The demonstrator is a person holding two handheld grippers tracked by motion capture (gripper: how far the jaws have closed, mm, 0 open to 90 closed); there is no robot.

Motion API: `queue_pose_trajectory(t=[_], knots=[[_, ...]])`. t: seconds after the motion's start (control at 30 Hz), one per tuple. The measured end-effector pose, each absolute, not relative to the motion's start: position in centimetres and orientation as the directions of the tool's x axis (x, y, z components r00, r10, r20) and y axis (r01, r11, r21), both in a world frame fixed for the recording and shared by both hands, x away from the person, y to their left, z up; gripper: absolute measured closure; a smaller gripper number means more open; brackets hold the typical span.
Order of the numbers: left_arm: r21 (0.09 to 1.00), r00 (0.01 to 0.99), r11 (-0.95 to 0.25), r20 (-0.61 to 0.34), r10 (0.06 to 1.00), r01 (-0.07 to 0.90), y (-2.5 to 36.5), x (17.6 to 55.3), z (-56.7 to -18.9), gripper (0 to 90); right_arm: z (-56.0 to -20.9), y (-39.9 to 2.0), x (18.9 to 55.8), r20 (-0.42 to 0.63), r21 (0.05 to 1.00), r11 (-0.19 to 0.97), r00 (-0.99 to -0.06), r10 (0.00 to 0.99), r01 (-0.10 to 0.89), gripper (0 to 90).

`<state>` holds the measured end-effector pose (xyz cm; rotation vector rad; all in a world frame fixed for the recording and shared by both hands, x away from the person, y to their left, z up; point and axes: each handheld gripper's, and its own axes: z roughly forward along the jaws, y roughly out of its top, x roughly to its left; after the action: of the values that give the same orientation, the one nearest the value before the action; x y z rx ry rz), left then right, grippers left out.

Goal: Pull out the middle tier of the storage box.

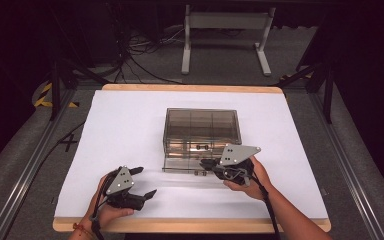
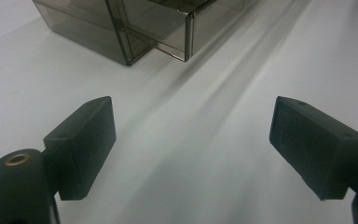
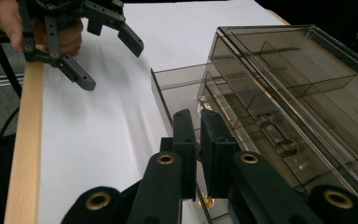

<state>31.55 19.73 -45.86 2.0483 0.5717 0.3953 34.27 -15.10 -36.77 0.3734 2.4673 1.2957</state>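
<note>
A smoky clear plastic drawer box [image 1: 202, 125] stands in the middle of the white table. Its lowest drawer [image 1: 180, 164] is pulled out toward me, and in the right gripper view this drawer [image 3: 177, 88] looks empty. My right gripper [image 1: 205, 163] is at the drawer's front. Its jaws [image 3: 198, 116] are shut over the front wall, where the handle sits. The drawer above it is closed, and its clear bar handle [image 3: 275, 135] shows. My left gripper [image 1: 147, 181] rests open at the near left, with nothing between its jaws [image 2: 191, 144]. It points at the box's corner [image 2: 121, 28].
The table's wooden edge [image 1: 190, 226] runs along the near side. A white metal frame [image 1: 225, 35] and cables lie on the floor beyond the far edge. Bare white surface lies left of the box [image 1: 120, 130] and to its right.
</note>
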Motion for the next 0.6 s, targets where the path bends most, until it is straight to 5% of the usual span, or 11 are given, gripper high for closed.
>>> queue_pose_trajectory(t=[0.6], knots=[[0.864, 0.838, -0.446, 0.056, 0.544, 0.232, 19.9, 31.5, -45.8, 14.8, -38.2, -13.4, 36.1, -0.148, 0.793, 0.591, -0.893, 0.426, 0.150, 85.9]])
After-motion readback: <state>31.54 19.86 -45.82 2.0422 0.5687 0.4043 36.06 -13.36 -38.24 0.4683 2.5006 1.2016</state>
